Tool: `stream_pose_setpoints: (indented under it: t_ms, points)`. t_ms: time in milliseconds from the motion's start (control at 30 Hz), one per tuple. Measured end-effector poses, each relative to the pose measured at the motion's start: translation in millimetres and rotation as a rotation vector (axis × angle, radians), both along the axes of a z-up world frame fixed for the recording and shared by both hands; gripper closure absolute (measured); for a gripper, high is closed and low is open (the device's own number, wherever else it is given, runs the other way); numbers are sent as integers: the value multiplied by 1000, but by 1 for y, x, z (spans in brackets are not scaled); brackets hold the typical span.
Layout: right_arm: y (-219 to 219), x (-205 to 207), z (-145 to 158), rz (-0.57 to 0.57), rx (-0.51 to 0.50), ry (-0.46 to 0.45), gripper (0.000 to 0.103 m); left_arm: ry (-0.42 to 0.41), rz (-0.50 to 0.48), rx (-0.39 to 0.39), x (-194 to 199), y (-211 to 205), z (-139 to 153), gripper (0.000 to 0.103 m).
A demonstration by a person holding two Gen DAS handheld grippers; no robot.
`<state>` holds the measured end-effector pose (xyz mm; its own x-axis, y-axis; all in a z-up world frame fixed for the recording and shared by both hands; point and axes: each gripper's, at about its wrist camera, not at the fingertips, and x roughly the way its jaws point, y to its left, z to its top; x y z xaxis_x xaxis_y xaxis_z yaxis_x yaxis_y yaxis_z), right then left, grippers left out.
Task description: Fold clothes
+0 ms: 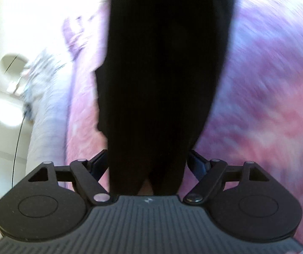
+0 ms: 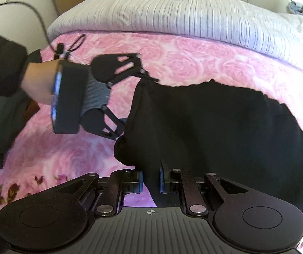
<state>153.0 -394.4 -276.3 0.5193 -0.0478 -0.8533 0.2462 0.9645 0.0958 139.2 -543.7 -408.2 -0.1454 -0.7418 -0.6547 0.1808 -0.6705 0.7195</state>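
A black garment (image 2: pixel 215 127) lies spread on a pink rose-patterned blanket (image 2: pixel 193 59). My right gripper (image 2: pixel 150 182) is shut on a fold of its near edge, black cloth pinched between the blue pads. My left gripper (image 2: pixel 135 104) sits at the garment's left edge with its jaws wide, one fingertip at the upper corner and the other lower down. In the left wrist view the black garment (image 1: pixel 162 74) runs up the middle, filling the gap of the left gripper (image 1: pixel 148 160); the fingertips are hidden behind the cloth and no pinch shows.
A white ribbed quilt (image 2: pixel 172 10) lies across the far side of the bed. The hand and dark sleeve (image 2: pixel 7 67) holding the left gripper come in from the left, a cable (image 2: pixel 35 10) trailing above. A grey-blue cloth (image 2: pixel 301 8) sits far right.
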Motion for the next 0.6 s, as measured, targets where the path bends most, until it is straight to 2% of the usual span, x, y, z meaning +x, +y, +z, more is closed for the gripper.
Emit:
stream_pose_setpoints:
  t_ms: [100,233,267,333,367,467,600]
  points:
    - [4,-1,-3,-10,0,-3,90,-24,-58,4,6,9,-6,26]
    - [2,-4,-3,-39,22,-17,90,-37,-58,-7,7,6,-16,26]
    - [3,-5,-3,-40,27,-16,90,-37,-53,-13,5,3,-18,30]
    - [6,-4,-5,-27,27,-6,90,-12,-15,11,2,-8,-19,60]
    - [9,-4,-5,-20,23,0,90,3,7,34,1,-13,-18,85]
    - [18,-3,-4,30,-31,27,90,38,57,112,0,-27,-9,92]
    - [37,-4,0,97,-68,53,92,43,35,112,15,-19,23,95]
